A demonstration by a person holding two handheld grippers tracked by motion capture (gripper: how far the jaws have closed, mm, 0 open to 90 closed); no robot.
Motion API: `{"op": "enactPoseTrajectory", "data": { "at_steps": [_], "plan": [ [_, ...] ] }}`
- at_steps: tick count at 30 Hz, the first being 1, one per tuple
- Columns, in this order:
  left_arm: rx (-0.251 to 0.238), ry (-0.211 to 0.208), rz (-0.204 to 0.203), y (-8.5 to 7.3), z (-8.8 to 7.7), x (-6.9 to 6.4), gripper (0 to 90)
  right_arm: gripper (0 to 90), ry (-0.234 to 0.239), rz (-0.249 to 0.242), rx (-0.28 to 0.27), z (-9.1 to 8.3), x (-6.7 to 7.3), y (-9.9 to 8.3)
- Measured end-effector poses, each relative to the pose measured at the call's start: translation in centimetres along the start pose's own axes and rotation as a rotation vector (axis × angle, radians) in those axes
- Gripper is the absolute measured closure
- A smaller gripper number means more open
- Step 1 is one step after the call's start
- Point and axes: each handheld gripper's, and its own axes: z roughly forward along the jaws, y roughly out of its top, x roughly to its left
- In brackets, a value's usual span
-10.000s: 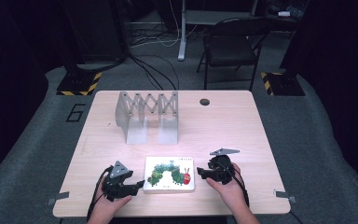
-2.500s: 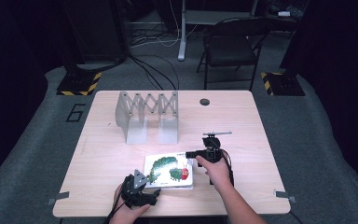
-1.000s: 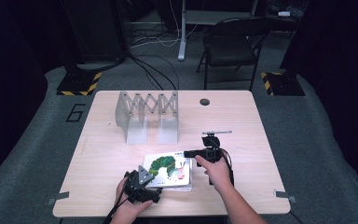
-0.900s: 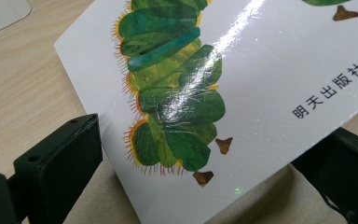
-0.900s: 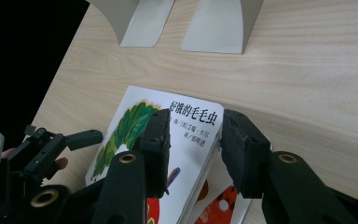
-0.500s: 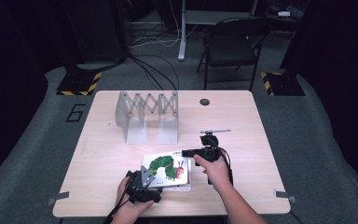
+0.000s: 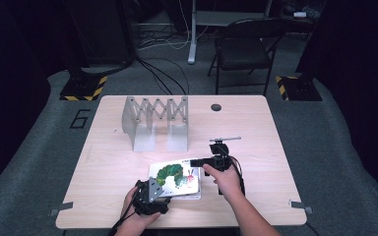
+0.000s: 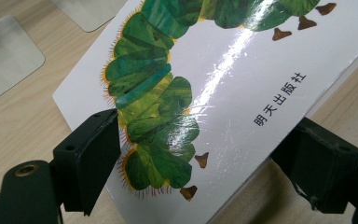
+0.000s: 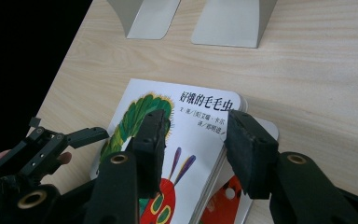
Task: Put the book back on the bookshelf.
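Observation:
A white picture book [image 7: 174,177] with a green caterpillar on its cover is tilted up off a second book [image 9: 216,205] on the table. My right gripper [image 7: 195,161] is shut on the book's [image 9: 186,135] far right edge, one jaw on the cover and one under it; its [image 9: 196,121] jaws have just been opening slightly. My left gripper [image 7: 163,190] is at the near left corner. Its [image 8: 205,135] jaws are open and have just been closing, with the book [image 8: 214,93] slanting between them.
A grey metal accordion book rack [image 7: 155,120] stands at the back left of the wooden table [image 7: 246,128], its flat feet [image 9: 228,18] just beyond the book. A dark round hole [image 7: 216,106] is near the far edge. A folding chair [image 7: 243,49] stands behind the table.
Ten seconds ago the book lay flat between both grippers. Since then the right gripper has raised its far edge, and the left gripper has moved in to the near corner.

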Motion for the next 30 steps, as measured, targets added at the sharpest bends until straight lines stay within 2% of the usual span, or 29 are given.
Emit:
{"op": "enactPoseTrajectory", "data": {
  "at_steps": [11,16,20,25,30],
  "plan": [
    [-0.021,-0.002,0.004,-0.3,0.0,0.1,16.5,50.6,-0.030,-0.009,0.012,1.0,-0.6,0.5],
    [-0.029,-0.004,0.002,-0.4,0.0,0.0,16.5,49.8,-0.046,0.010,0.029,1.9,-1.3,0.9],
    [-0.031,-0.002,-0.003,-0.4,0.0,0.0,16.4,49.3,-0.039,0.031,0.042,2.6,-1.6,1.2],
    [-0.031,0.001,0.003,-0.4,0.0,0.1,16.4,48.2,-0.023,0.030,0.049,3.2,-1.8,1.3],
    [-0.045,0.012,-0.012,-0.5,0.1,-0.1,16.5,47.3,-0.012,0.042,0.064,3.8,-1.7,1.3]
  ]
}}
